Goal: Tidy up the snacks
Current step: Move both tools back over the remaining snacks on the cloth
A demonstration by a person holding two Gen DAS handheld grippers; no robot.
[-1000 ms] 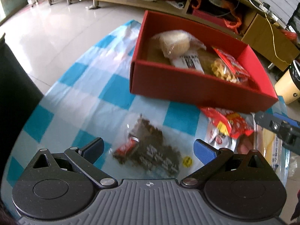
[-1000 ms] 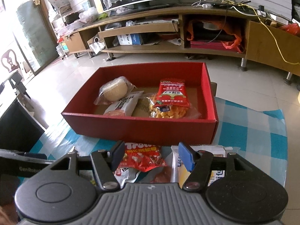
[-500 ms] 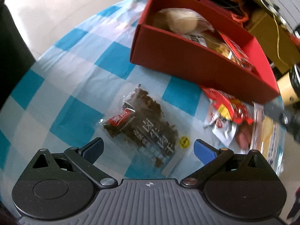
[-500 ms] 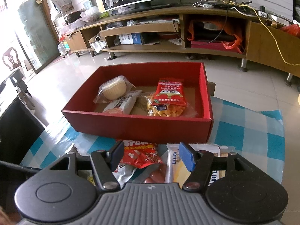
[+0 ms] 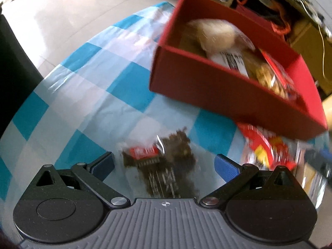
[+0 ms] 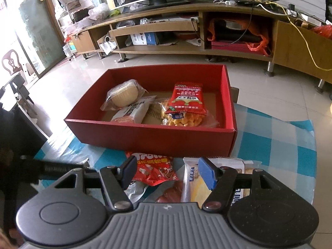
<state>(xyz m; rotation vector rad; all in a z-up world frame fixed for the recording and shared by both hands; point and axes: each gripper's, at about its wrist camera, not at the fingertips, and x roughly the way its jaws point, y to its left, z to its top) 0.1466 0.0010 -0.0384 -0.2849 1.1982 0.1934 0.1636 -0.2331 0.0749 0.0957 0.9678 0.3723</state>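
The left gripper [image 5: 165, 162] has its jaws spread wide, with nothing held between them. Directly ahead of it, lying flat on the blue-and-white checked tablecloth [image 5: 87, 95], is a clear packet of dark dried snack [image 5: 166, 166] with a small red label; the packet sits in the gap between the two blue fingertips [image 5: 225, 167], and the blur in this view makes it impossible to say whether either finger touches it. Farther ahead and to the right of this gripper stands the red box [image 5: 228, 91], its near wall facing the camera. To the right of the gripper, just below the box's corner, lies a red and yellow snack bag [image 5: 263, 143], also blurred.

The right gripper [image 6: 166, 171] is likewise open and grips nothing. Under its left finger lies the red snack bag [image 6: 153, 166], and under its right finger a pale yellow and white packet [image 6: 195, 184]; a reddish sausage-like item [image 6: 172, 193] shows between the two, close to the gripper body. Straight ahead, just beyond these packets, the red box [image 6: 157, 139] rests on the tablecloth [image 6: 276, 137]. Inside it, a wrapped round cake [image 6: 124, 95] lies at the left, a white packet [image 6: 134, 110] just in front of it, and a red pouch [image 6: 186, 98] rests on top of a clear bag of yellow snacks [image 6: 184, 120] toward the right. Beyond the box stands a long wooden TV cabinet [image 6: 207, 27].
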